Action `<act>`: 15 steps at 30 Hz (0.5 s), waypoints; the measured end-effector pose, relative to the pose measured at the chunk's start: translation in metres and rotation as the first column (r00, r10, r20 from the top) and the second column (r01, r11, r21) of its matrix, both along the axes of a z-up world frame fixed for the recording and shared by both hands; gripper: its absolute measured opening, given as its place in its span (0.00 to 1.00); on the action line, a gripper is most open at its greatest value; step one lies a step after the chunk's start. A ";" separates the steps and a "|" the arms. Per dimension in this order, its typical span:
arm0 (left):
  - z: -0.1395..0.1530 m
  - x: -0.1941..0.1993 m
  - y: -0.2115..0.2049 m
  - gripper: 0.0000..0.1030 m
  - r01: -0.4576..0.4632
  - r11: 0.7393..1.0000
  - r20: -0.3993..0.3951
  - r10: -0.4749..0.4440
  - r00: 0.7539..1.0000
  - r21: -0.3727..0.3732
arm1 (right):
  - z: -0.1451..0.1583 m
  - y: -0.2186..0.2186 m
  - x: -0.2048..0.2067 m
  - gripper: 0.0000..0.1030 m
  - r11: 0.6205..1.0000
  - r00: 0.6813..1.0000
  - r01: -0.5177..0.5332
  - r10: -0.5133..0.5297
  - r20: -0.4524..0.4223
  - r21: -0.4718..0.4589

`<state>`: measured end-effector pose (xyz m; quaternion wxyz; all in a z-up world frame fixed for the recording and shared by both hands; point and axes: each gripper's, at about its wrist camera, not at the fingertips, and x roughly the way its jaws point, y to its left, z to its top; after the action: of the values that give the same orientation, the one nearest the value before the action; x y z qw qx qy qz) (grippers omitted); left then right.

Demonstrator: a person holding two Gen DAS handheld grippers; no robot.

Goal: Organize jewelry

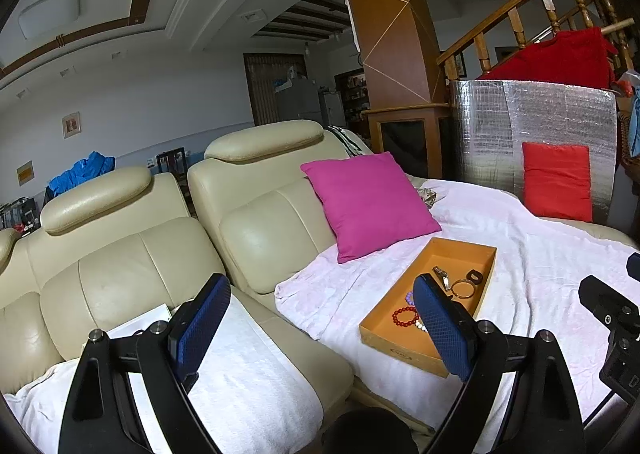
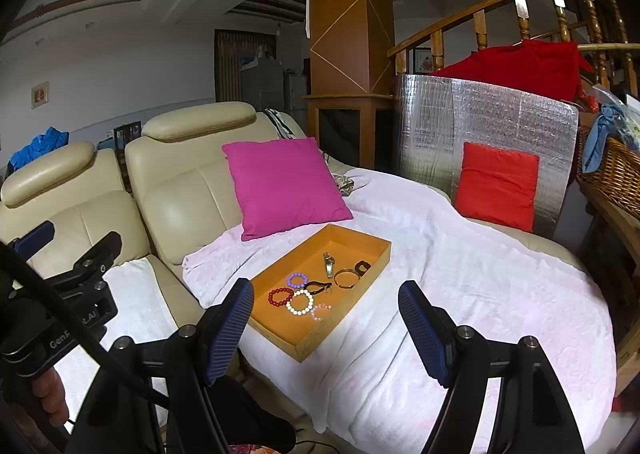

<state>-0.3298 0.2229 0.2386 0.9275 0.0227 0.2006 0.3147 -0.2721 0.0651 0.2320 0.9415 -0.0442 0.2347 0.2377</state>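
Observation:
An orange tray (image 2: 376, 244) (image 1: 486, 250) lies on the pale pink blanket over the sofa. Inside it are a red bead bracelet (image 2: 281, 295) (image 1: 405, 316), a white bead bracelet (image 2: 299, 302), a purple one (image 2: 297, 279), a pale pink one (image 2: 321, 311), a gold bangle (image 2: 345, 278) (image 1: 463, 288), a metal watch (image 2: 329, 264) and a dark strap (image 2: 318, 286). My left gripper (image 1: 322, 318) stands open short of the tray's near left end, nothing between its blue pads. My right gripper (image 2: 326, 318) hangs open in front of the tray, empty.
A magenta cushion (image 2: 282, 184) leans on the cream sofa back just behind the tray. A red cushion (image 2: 498, 184) rests against a silver foil panel (image 2: 480, 122) at the right. A wicker basket (image 2: 616, 178) sits far right. A white towel (image 1: 248, 382) covers the left seat.

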 end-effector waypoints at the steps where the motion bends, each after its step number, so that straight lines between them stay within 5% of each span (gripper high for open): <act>1: 0.000 0.001 0.001 0.90 0.000 1.000 0.000 0.000 1.000 -0.001 | 0.000 0.001 0.001 0.76 1.000 1.000 0.000 0.000 -0.003 -0.002; 15: -0.004 0.018 0.011 0.90 0.001 1.000 -0.005 -0.001 1.000 -0.022 | -0.007 0.012 0.023 0.76 1.000 1.000 0.008 -0.008 -0.022 -0.030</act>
<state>-0.3118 0.2344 0.2345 0.9273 0.0135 0.2066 0.3118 -0.2494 0.0772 0.2254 0.9390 -0.0547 0.2490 0.2308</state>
